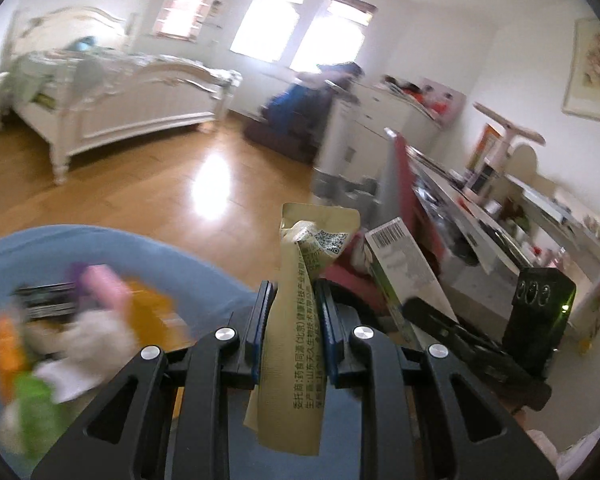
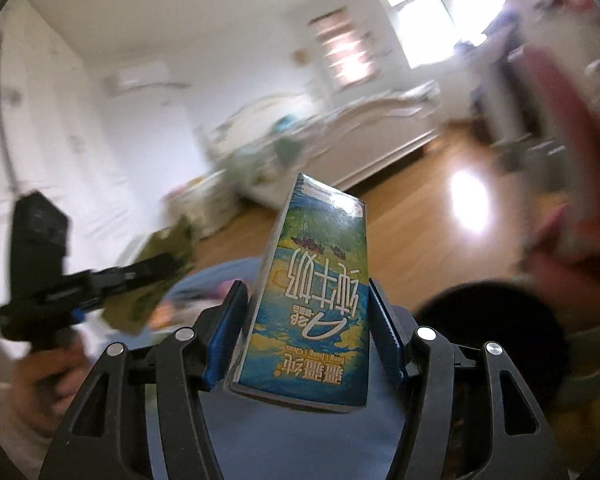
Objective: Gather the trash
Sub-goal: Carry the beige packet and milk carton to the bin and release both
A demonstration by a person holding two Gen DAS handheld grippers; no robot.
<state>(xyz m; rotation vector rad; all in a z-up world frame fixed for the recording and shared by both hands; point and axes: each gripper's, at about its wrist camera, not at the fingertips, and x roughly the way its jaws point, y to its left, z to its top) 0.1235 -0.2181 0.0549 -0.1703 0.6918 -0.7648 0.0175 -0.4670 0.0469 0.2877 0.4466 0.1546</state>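
Note:
My left gripper [image 1: 293,312] is shut on a crumpled beige wrapper [image 1: 296,320] with printed text, held upright. Below and left of it is a blue bin [image 1: 112,248] holding several blurred pieces of trash [image 1: 80,332]. My right gripper [image 2: 306,320] is shut on a blue and yellow milk carton [image 2: 316,300], held above the same blue bin [image 2: 220,276]. The left gripper with the wrapper [image 2: 156,276] shows at the left of the right wrist view. The carton [image 1: 404,272] in the right gripper shows at the right of the left wrist view.
A white bed [image 1: 112,96] stands across a wooden floor [image 1: 180,192]. A white dresser [image 1: 372,128] and a cluttered desk [image 1: 500,224] run along the right. A red object [image 1: 400,184] leans near the desk. Windows [image 1: 296,28] are at the back.

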